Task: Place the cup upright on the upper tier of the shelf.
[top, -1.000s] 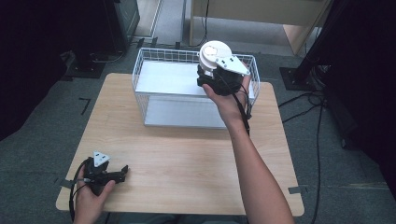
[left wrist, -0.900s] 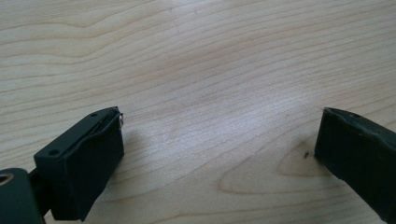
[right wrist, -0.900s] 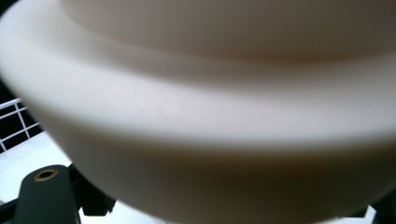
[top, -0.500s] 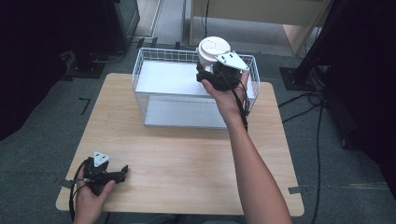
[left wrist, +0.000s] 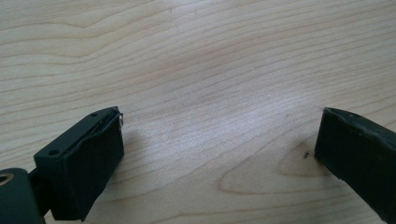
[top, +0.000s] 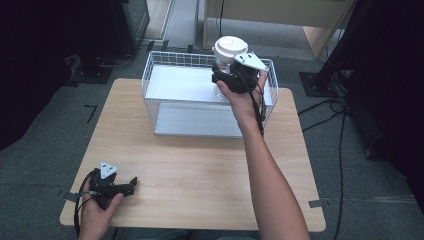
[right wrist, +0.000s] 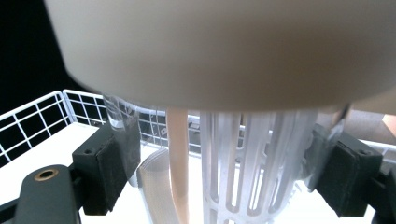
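High view: light wooden bench point(top: 200, 165), white wire basket point(top: 170, 95) at far edge. Right tongs point(top: 223, 75) pinching clear plastic jar with white lid point(top: 230, 50) above basket's right end. Left tongs point(top: 131, 184) spread, resting at bench's near-left corner.

White wire basket point(top: 159, 90) at the wooden table's point(top: 200, 170) far edge; lidded clear plastic container point(top: 229, 52) above the basket's far-right corner.

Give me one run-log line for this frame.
right tool: shut on clear bottle, white lid, over wire basket | left tool: open, idle on wooden table
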`<act>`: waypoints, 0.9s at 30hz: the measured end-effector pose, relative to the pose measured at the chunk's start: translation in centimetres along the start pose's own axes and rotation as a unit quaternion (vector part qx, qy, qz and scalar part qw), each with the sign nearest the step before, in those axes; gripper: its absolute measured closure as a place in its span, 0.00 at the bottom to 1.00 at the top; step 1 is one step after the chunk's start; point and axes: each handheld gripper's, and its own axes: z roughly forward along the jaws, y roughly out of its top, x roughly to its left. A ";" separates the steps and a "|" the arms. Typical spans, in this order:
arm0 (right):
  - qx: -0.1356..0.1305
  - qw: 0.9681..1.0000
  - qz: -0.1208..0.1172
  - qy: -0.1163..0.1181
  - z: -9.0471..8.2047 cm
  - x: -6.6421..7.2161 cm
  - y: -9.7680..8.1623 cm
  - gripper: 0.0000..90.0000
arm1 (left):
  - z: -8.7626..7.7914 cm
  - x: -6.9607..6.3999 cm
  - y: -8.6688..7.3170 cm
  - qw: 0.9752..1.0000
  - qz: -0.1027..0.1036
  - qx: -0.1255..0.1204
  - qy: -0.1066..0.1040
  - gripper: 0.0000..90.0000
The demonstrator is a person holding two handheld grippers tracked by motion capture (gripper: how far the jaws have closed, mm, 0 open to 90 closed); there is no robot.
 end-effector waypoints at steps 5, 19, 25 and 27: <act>0.002 1.000 0.001 0.004 0.0 -0.2 0.1 0.18 | 0.0 0.0 0.0 1.000 0.000 0.000 0.000 0.02; 0.000 1.000 0.007 0.017 -1.5 -0.5 0.8 0.08 | 0.0 0.0 0.0 1.000 0.000 0.000 0.000 0.02; 0.001 1.000 0.002 0.022 -2.4 -0.4 1.0 0.03 | 0.0 0.0 0.0 1.000 0.000 0.000 0.000 0.02; 0.001 1.000 -0.006 0.023 -2.9 -0.2 0.9 0.02 | 0.0 0.0 0.0 1.000 0.000 0.000 0.000 0.02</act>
